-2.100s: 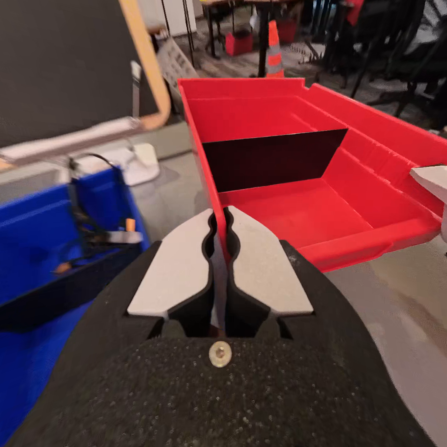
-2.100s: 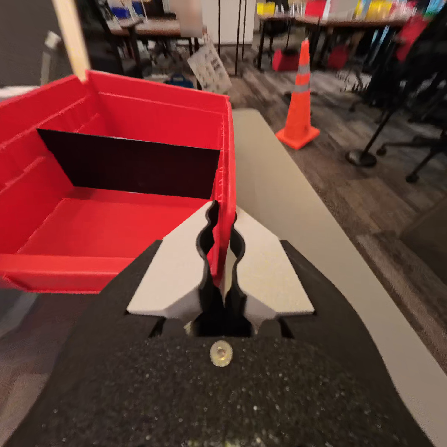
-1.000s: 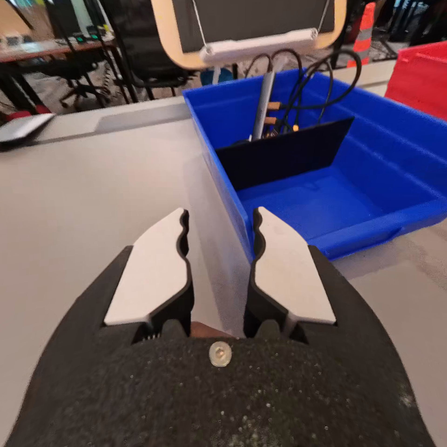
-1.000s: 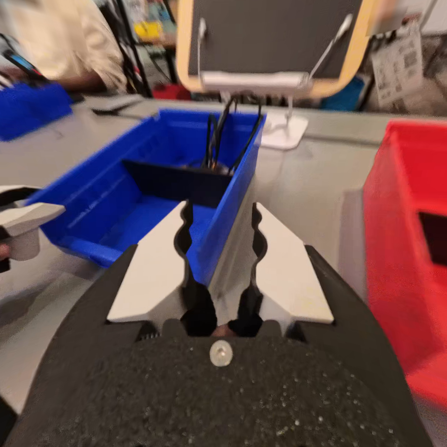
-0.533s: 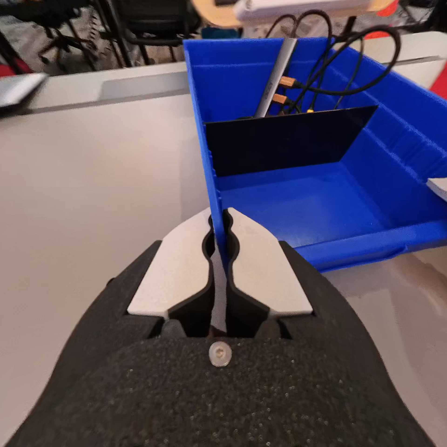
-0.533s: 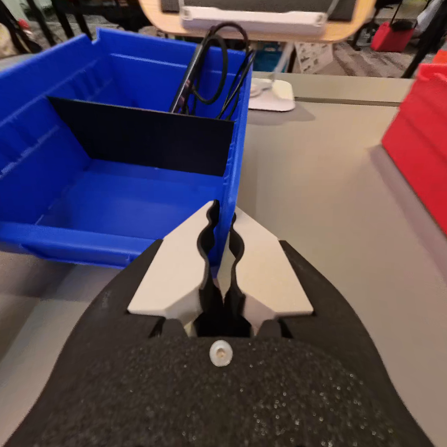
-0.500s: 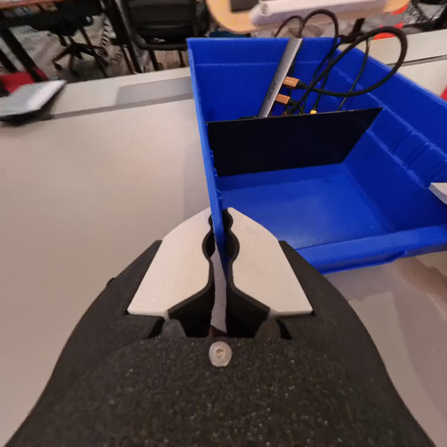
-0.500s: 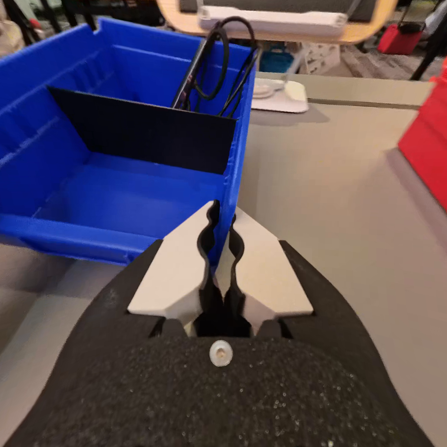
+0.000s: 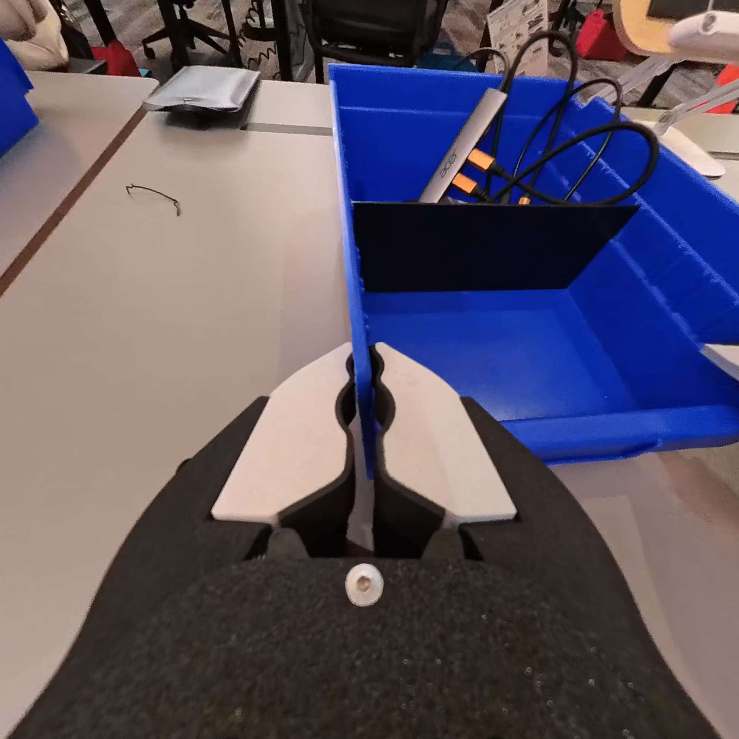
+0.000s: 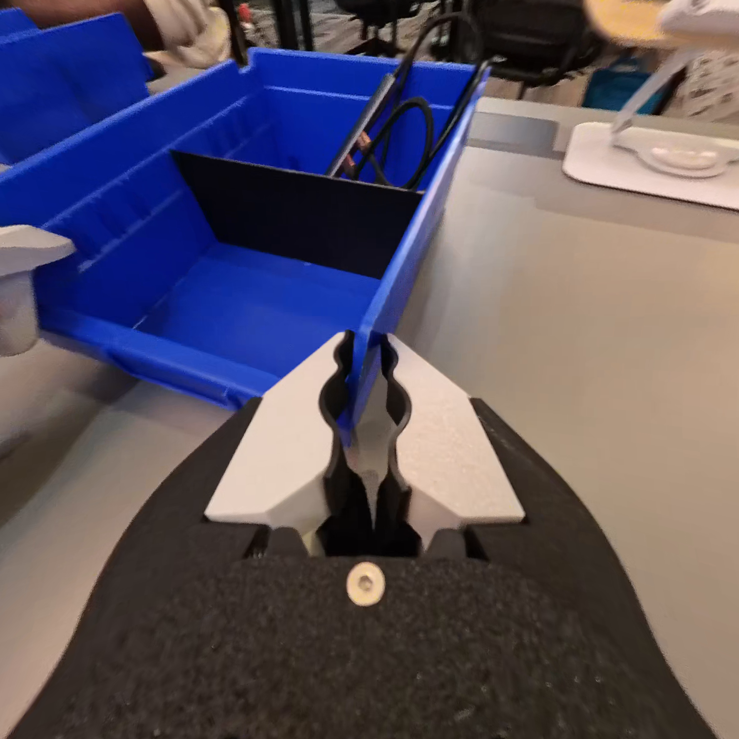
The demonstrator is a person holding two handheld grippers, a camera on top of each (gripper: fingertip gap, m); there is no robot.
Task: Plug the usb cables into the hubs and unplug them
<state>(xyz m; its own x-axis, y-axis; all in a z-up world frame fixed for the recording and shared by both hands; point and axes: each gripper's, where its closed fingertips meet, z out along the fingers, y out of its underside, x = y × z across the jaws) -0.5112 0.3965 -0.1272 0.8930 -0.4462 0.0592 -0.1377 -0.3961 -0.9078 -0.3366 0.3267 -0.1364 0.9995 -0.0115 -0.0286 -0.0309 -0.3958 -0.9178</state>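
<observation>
A blue plastic bin stands on the grey table, split by a black divider. Its near compartment is empty. The far compartment holds a silver hub with black cables plugged in. My left gripper is shut on the bin's left wall near the front corner. My right gripper is shut on the bin's right wall near the front corner. The left gripper's finger shows at the left edge of the right wrist view; the right gripper's fingertip shows at the right edge of the left wrist view.
A grey pouch lies at the table's far edge. A thin bent wire lies on the table to the left. A white stand base sits right of the bin. Another blue bin stands at far left. Chairs stand beyond the table. The tips of one gripper are about 20 cm away from the tips of the other.
Both grippers have closed from open onto the bin's side walls. Both views have since shifted, and the red bin has left the right wrist view.
</observation>
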